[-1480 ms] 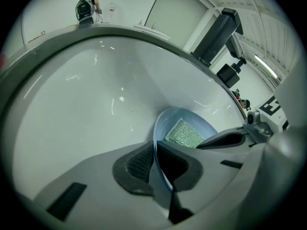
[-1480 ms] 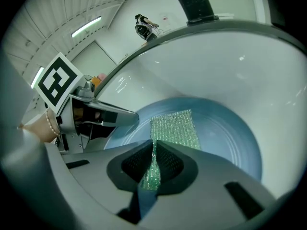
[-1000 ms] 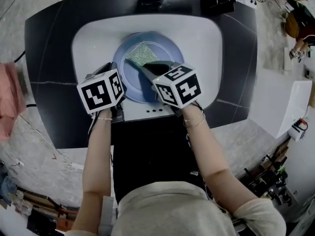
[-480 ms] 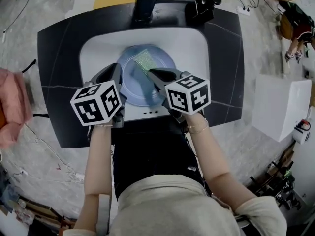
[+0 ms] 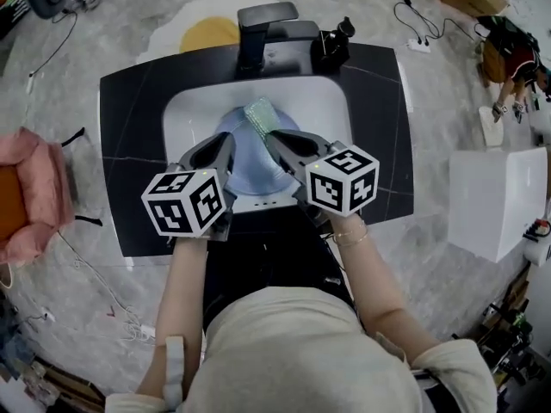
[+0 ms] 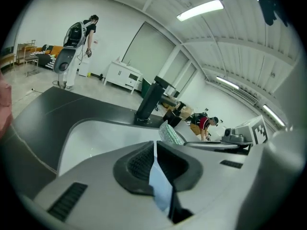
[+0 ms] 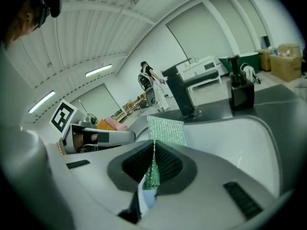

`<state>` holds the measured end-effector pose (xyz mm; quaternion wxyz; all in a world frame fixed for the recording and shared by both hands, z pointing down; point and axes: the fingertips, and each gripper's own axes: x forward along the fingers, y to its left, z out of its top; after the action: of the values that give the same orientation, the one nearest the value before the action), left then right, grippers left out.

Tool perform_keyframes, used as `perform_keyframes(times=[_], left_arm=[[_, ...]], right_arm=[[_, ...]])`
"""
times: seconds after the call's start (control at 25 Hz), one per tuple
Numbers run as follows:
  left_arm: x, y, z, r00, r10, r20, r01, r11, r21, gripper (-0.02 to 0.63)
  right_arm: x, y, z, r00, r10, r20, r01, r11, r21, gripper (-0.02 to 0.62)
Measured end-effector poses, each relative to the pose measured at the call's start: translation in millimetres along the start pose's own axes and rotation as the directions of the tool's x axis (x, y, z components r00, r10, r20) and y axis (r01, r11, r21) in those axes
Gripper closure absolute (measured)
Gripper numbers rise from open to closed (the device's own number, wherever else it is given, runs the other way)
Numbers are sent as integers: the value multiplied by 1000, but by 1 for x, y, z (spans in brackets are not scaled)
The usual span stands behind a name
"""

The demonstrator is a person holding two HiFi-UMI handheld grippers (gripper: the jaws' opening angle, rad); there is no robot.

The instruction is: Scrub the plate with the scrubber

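A light blue plate (image 5: 250,163) is held over the white sink basin (image 5: 318,101), set in a black counter. My left gripper (image 5: 225,143) is shut on the plate's left rim; in the left gripper view the blue edge (image 6: 160,186) runs down between the closed pads. My right gripper (image 5: 272,136) is shut on a green mesh scrubber (image 5: 258,113), which sits at the plate's far rim. In the right gripper view the scrubber (image 7: 165,131) sticks up out of the closed jaws, and a bit of the plate (image 7: 146,199) shows below.
A black faucet (image 5: 258,24) stands behind the basin, with a black holder (image 5: 333,46) to its right. A white box (image 5: 491,200) stands on the floor at right and a pink seat (image 5: 34,192) at left. People stand far off in the room.
The scrubber has moved from the plate's middle up to its far rim. Both grippers keep their holds, and the head view has drawn back from the sink.
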<state>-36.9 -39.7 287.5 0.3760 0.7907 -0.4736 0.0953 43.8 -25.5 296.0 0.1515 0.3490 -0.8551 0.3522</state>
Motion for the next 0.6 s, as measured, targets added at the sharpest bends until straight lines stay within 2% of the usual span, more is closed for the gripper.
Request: perform_keyframes(times=[0.16, 0.32, 0.6], left_arm=[[-18, -18, 18, 999, -7, 38, 5, 999, 53, 572], [-34, -35, 39, 993, -34, 114, 26, 997, 71, 574], [-51, -61, 50, 980, -108, 166, 92, 991, 97, 574]], right_arm=[[-19, 16, 20, 997, 19, 69, -15, 999, -44, 572], [-37, 31, 33, 992, 52, 116, -45, 997, -63, 572], [-55, 50, 54, 981, 68, 184, -49, 993, -106, 572]])
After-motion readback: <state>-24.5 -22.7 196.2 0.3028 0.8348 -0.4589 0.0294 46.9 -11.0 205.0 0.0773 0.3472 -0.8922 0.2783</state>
